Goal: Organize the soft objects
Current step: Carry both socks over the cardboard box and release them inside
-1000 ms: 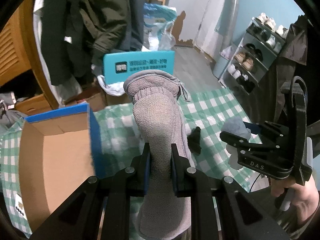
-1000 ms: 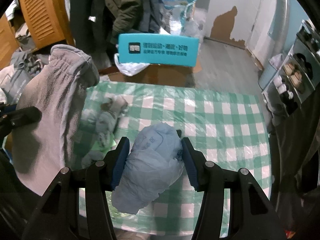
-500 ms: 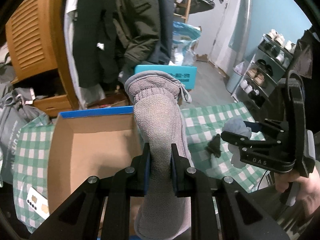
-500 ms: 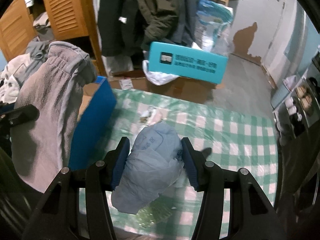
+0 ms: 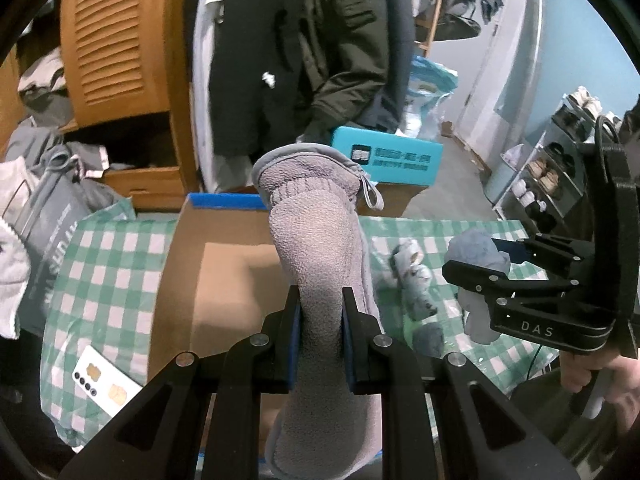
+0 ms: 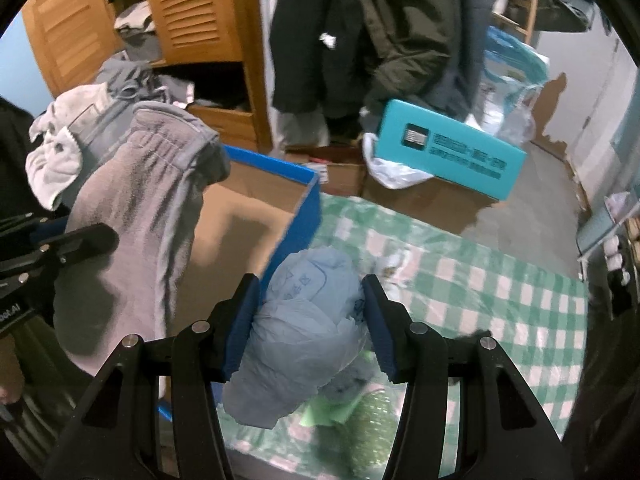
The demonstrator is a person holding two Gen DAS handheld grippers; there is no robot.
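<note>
Your left gripper [image 5: 319, 312] pinches the grey sock [image 5: 320, 240] above the open cardboard box [image 5: 224, 272], ready to drop it in, while your right gripper [image 6: 310, 320] clamps a crumpled blue bundle [image 6: 304, 320] beside the box wall

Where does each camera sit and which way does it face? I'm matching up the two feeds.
Left wrist: on the left gripper, looking down over its grey fleece mitt into the open cardboard box; right gripper and a hand show.
Right wrist: on the right gripper, over its crumpled pale-blue bundle.
Shared: box, mitt, green checked cloth.
</note>
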